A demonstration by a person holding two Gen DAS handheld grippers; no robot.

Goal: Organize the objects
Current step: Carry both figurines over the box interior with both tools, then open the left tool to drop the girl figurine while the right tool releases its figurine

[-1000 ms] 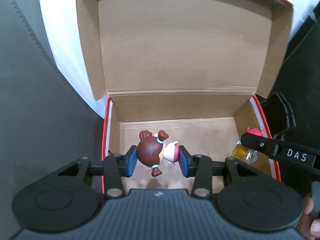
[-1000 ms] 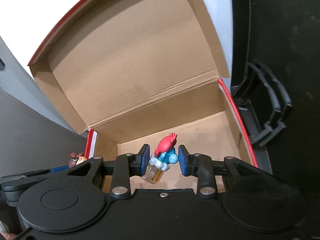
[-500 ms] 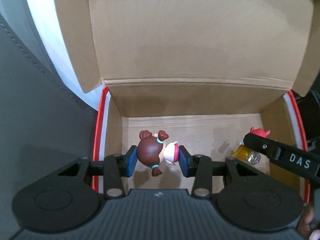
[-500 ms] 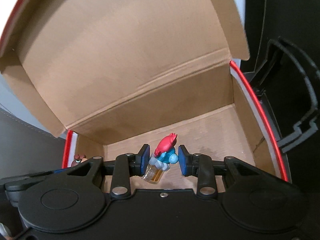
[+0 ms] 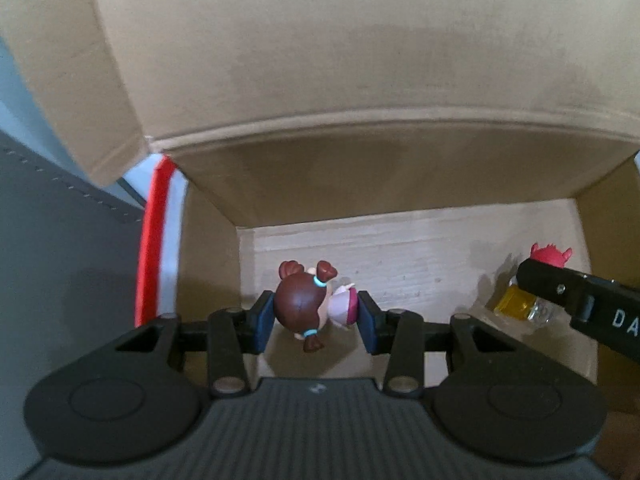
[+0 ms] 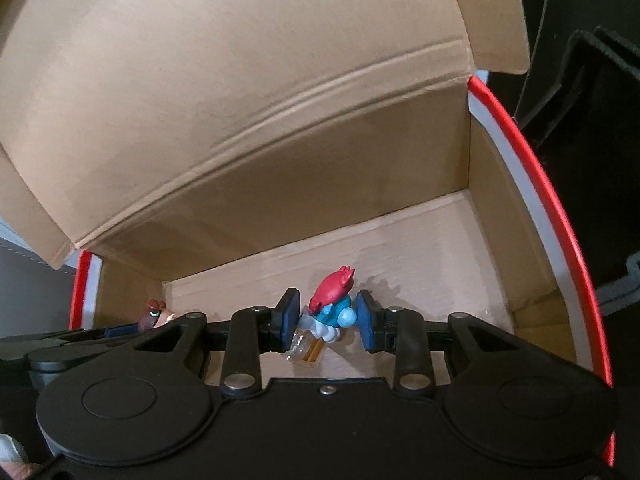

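My left gripper (image 5: 316, 320) is shut on a small doll with brown pigtails (image 5: 308, 306) and a pink dress, held inside an open cardboard box (image 5: 360, 168), close above its floor. My right gripper (image 6: 326, 320) is shut on a blue figure with a red cap (image 6: 330, 306) that carries a yellow mug, also inside the box. The figure shows at the right of the left wrist view (image 5: 536, 276), partly behind the right gripper's black finger (image 5: 580, 300). The doll peeks at the left of the right wrist view (image 6: 154, 314).
The box lid (image 6: 240, 80) stands open behind the floor. The box rim has a red and white edge (image 6: 548, 200). A grey stitched surface (image 5: 60, 260) lies to the left. A black frame-like object (image 6: 588, 92) stands right of the box.
Both grippers have moved forward and down into the box with their toys; the box walls and lid now fill both views.
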